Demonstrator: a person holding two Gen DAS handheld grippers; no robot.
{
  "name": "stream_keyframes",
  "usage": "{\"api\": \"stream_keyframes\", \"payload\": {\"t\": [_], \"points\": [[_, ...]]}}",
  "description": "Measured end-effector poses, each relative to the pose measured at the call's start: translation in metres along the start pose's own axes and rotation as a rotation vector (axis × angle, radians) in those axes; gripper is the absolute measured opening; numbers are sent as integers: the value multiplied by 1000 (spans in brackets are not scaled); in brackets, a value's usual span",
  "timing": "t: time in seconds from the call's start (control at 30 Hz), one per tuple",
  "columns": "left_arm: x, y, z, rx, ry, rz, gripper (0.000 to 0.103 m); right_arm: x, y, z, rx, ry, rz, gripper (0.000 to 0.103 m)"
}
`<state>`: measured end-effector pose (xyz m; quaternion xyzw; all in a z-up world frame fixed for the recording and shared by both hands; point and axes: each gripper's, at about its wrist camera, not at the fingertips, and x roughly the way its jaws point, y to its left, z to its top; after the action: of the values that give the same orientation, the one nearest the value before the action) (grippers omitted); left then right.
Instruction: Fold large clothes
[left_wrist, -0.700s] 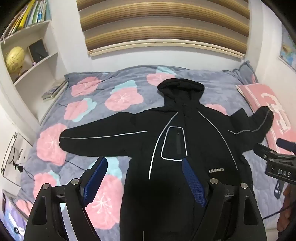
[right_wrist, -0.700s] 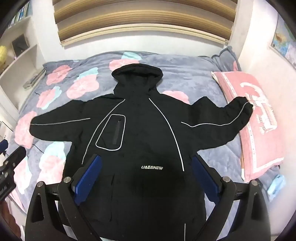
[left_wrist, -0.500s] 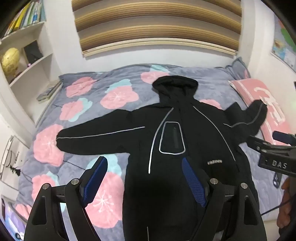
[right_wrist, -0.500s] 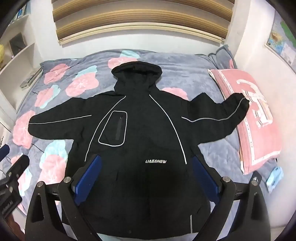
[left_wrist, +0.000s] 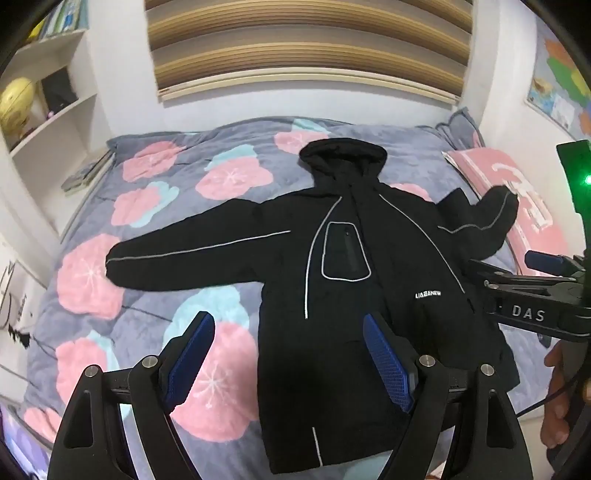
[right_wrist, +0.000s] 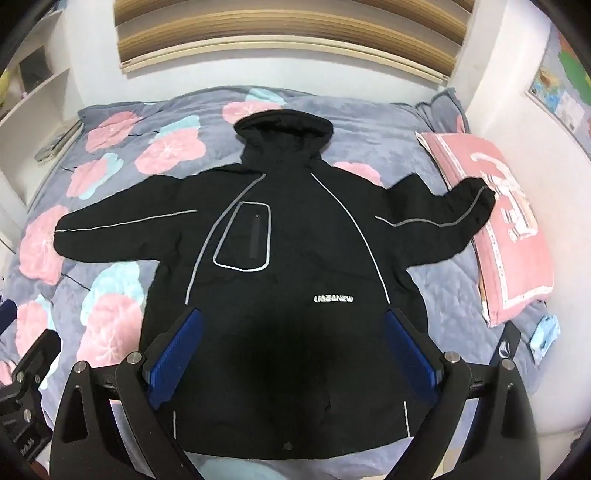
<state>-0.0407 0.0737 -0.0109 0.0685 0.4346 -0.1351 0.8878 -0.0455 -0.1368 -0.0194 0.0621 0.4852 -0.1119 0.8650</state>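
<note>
A large black hooded jacket (left_wrist: 343, 280) with grey reflective piping lies flat and face up on the bed, sleeves spread to both sides; it also shows in the right wrist view (right_wrist: 288, 258). Its right sleeve cuff (right_wrist: 476, 199) rests on a pink pillow. My left gripper (left_wrist: 288, 328) is open and empty, held above the jacket's lower left edge. My right gripper (right_wrist: 291, 325) is open and empty, held above the jacket's lower middle. The right gripper's body (left_wrist: 535, 295) shows at the right edge of the left wrist view.
The bed has a grey quilt with pink flowers (left_wrist: 159, 206). A pink pillow (right_wrist: 506, 229) lies at the right side by the wall. White shelves (left_wrist: 48, 110) with a yellow globe stand at the left. A small light-blue packet (right_wrist: 545, 332) lies near the bed's right edge.
Both grippers have pulled back and risen from the jacket, so its bottom hem has come into view. Both stay open.
</note>
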Motion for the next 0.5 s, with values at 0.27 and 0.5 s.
{"api": "stream_keyframes", "payload": {"t": [0.27, 0.5], "points": [[-16, -8, 4, -57, -31, 75, 83, -9, -8, 8, -51, -58, 31, 99], [-13, -42, 0, -118, -14, 75, 83, -6, -40, 2, -59, -59, 50, 99]]}}
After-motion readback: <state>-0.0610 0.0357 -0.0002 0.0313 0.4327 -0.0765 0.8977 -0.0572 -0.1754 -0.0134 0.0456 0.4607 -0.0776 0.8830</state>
